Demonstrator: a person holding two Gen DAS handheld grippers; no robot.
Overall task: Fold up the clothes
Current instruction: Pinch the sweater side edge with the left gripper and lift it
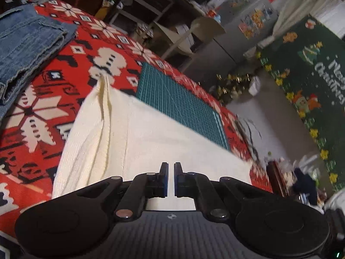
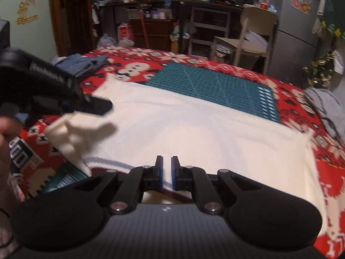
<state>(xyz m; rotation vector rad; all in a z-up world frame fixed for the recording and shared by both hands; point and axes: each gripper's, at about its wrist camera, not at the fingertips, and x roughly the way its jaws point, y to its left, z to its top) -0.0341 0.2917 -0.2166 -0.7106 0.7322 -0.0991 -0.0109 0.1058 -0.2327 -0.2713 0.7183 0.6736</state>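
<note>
The white sweater [image 2: 194, 129] lies spread across the counter [image 1: 32, 116], which is covered in a red patterned cloth, with its far edge overlapping a green cutting mat [image 2: 211, 84]. The right gripper [image 2: 167, 172] has its jaws drawn narrow, and the near hem of the sweater appears pinched between them, just at the jaw tips. The left gripper [image 1: 171, 178] also has its jaws almost closed, right over the sweater's near edge; a thin gap shows between them, and whether fabric is caught there cannot be told from its own view. In the right wrist view that gripper sits off to the left of the right jaws, above a bunched, lifted corner of the sweater. A folded pair of jeans [image 1: 25, 43] rests well beyond and to the left of the left jaws, and a grey garment [image 2: 325, 108] lies far to the right. The likely risk is an uneven fold: if one side grips only a thin bit of knit, it could slip out as the edge is carried forward, or the loose sleeve could bunch underneath.
</note>
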